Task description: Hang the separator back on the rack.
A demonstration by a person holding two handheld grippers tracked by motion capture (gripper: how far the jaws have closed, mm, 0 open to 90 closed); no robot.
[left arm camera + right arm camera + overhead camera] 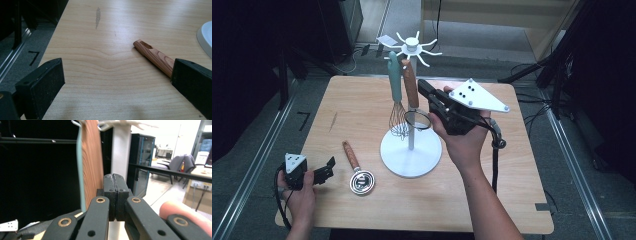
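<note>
Jaws pressed together, your right gripper (424, 90) sits beside the hanging wooden-handled strainer (412, 90) — long axis vertical; your left gripper's (328, 169) jaws spread near the counter (512, 200) edge.

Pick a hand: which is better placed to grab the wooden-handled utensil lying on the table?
Left. The open left gripper rests on the table beside the wooden-handled utensil, whose handle shows between its jaws. The shut right gripper is up at the white utensil stand.

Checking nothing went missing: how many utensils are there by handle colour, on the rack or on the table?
Wooden-handled utensils: 2, a strainer hanging on the white rack and one lying on the wooden table
Teal-handled whisk: 1, hanging
Total: 3
</note>
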